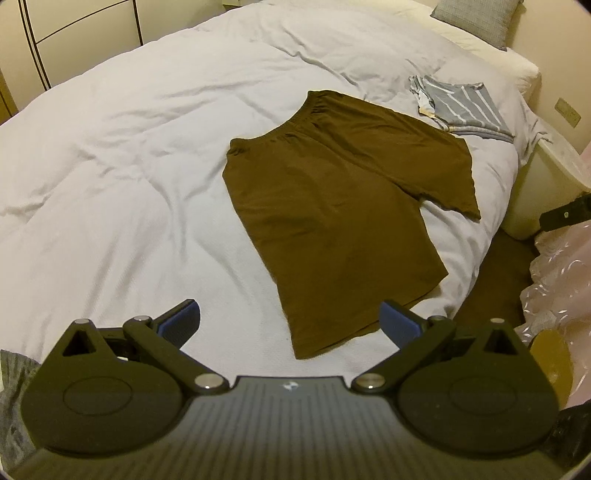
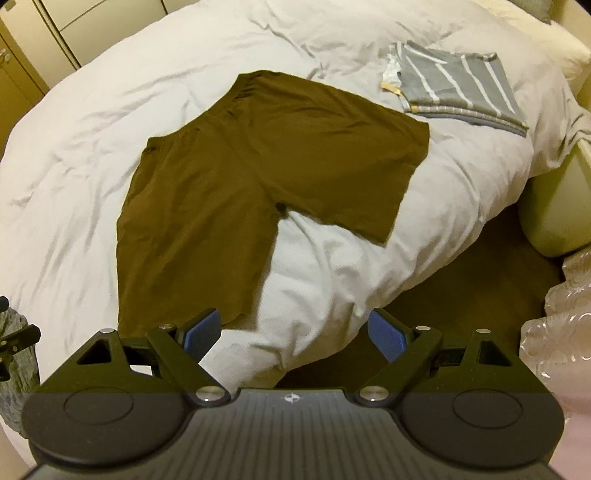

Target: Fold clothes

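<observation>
White duvet (image 1: 129, 147) bears brown shorts (image 1: 332, 206), waistband far, legs nearward; both grippers (image 1: 290, 323) (image 2: 295, 332) agape, empty

A rumpled white quilt (image 1: 129, 155) fills most of both views. A grey woven pillow (image 1: 476, 18) sits at the upper right of the left view. Cream wardrobe doors with dark trim (image 1: 74, 33) occupy the upper left. A cream round-cornered bin (image 1: 546, 188) stands at the right edge, with crinkled clear plastic wrap (image 2: 554, 328) below it over dark brown floor (image 2: 461, 280).
</observation>
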Tool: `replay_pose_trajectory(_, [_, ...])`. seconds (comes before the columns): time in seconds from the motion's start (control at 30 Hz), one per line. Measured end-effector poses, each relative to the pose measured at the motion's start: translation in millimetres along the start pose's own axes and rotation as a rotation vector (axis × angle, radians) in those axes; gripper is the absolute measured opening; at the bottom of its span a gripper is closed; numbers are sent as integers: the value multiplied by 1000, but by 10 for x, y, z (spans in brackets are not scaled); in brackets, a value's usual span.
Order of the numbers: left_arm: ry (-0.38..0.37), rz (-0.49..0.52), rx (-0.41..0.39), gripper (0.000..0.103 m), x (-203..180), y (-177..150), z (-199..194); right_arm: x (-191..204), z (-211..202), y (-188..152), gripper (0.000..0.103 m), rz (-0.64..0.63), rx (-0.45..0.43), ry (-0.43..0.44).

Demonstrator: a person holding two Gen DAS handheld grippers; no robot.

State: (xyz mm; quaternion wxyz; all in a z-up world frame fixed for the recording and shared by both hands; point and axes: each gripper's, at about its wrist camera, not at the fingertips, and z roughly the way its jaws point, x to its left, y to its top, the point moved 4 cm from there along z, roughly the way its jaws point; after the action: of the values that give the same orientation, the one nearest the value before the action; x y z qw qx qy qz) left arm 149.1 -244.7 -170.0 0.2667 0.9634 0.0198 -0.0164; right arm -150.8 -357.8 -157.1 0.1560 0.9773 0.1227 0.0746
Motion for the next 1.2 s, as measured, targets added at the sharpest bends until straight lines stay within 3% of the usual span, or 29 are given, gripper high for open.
replay_pose_trajectory(0.5, [35, -5, 7, 102, -163, 33, 16, -57, 105, -6, 88, -27, 23, 47])
replay_pose_trajectory(0.77, [45, 0, 5, 102, -266, 62, 69, 18, 157, -22, 88, -92, 49, 71])
replay_pose_trajectory(0.97, [69, 4, 10, 102, -323, 57, 88, 144, 138, -4, 88, -177, 20, 102])
replay_pose_trajectory(1.13, [176, 146, 11, 102, -268, 13, 83, 417, 162, -94, 88, -351, -41, 150])
replay_pose_trajectory(1.2, [210, 211, 18, 102, -187, -13, 91, 571, 225, -187, 83, -453, -74, 149])
